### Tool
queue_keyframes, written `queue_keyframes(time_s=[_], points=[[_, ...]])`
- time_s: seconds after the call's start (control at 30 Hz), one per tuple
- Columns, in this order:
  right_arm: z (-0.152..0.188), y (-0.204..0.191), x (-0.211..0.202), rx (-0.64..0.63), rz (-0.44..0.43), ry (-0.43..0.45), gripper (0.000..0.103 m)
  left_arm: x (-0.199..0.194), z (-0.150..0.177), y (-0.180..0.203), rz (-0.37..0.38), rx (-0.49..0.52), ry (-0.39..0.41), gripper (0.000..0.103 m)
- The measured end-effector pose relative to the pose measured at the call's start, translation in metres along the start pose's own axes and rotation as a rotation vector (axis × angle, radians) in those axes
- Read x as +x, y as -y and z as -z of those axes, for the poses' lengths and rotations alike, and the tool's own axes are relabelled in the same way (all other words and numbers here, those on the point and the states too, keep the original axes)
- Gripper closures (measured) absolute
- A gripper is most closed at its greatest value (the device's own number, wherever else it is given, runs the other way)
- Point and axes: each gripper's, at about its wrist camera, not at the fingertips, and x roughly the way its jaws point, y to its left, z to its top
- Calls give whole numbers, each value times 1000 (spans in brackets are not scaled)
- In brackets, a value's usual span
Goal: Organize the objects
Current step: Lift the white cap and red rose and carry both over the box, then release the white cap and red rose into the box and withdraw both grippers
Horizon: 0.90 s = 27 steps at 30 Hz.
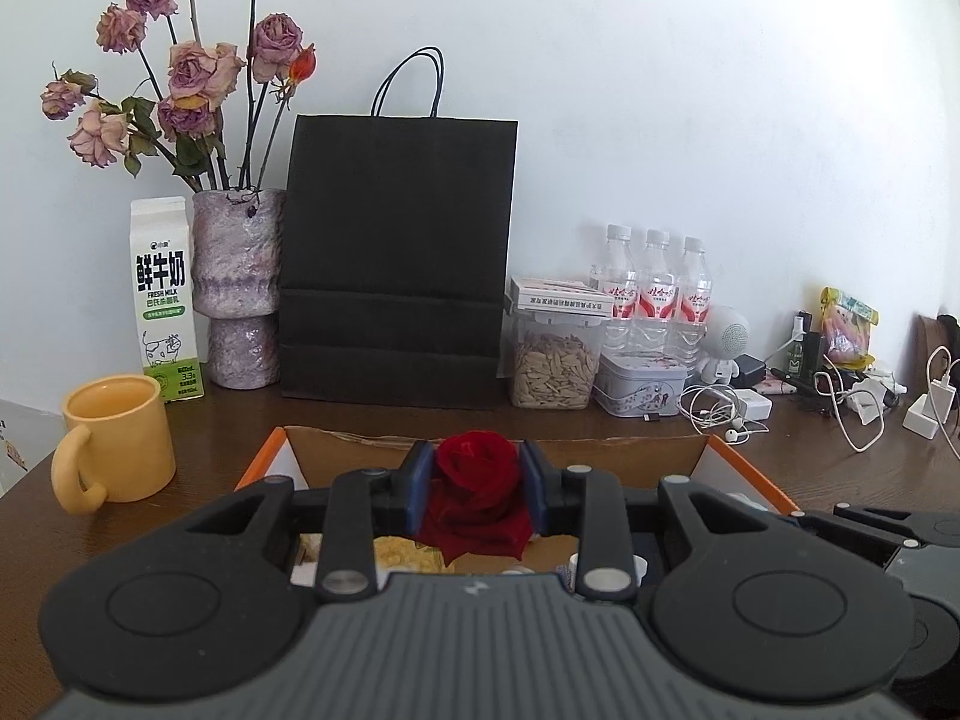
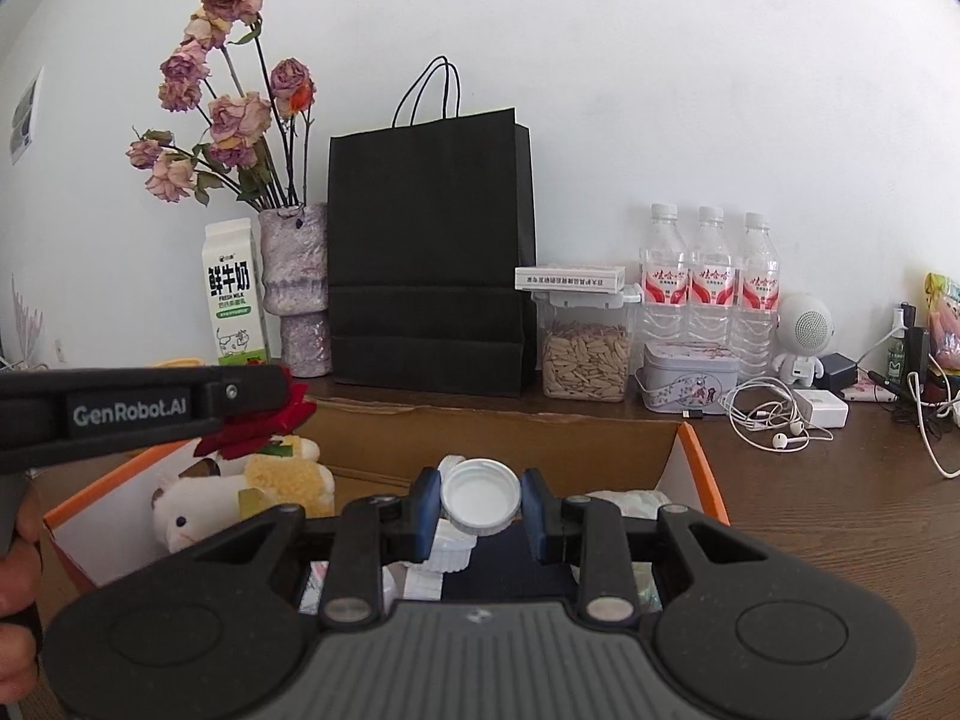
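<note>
A red fabric rose (image 1: 477, 468) is clamped between the blue pads of my left gripper (image 1: 477, 480), which is shut on it above an open orange-rimmed cardboard box (image 1: 744, 471). In the right wrist view that same left gripper (image 2: 279, 393) reaches in from the left with the rose (image 2: 282, 420) over the box's left part. My right gripper (image 2: 480, 507) is shut on a white round cap (image 2: 480, 495), held over the middle of the box (image 2: 699, 468). Inside lie a white plush toy (image 2: 192, 513), a yellow plush piece (image 2: 294, 474) and small white items.
Behind the box stand a black paper bag (image 2: 429, 252), a vase of dried roses (image 2: 297, 294), a milk carton (image 2: 234, 294), a seed jar (image 2: 585, 354), three water bottles (image 2: 708, 288) and a tin (image 2: 690, 381). A yellow mug (image 1: 114, 438) is left; earphones (image 2: 774, 420) and chargers lie right.
</note>
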Motion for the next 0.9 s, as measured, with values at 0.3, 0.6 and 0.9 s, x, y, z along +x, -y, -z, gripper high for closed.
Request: queue_keyframes(time_s=[0.3,0.6,0.9], points=[[9,-4,10,-16,-1,-45,75,12,8,-4,32,28,-26,61],[12,-5,-1,-32,41,-12,9,5,13,-10,-12,29,4,0],[12,-6,-9,-33,57,12,0,10,16,-16,-30,-2,-10,0]])
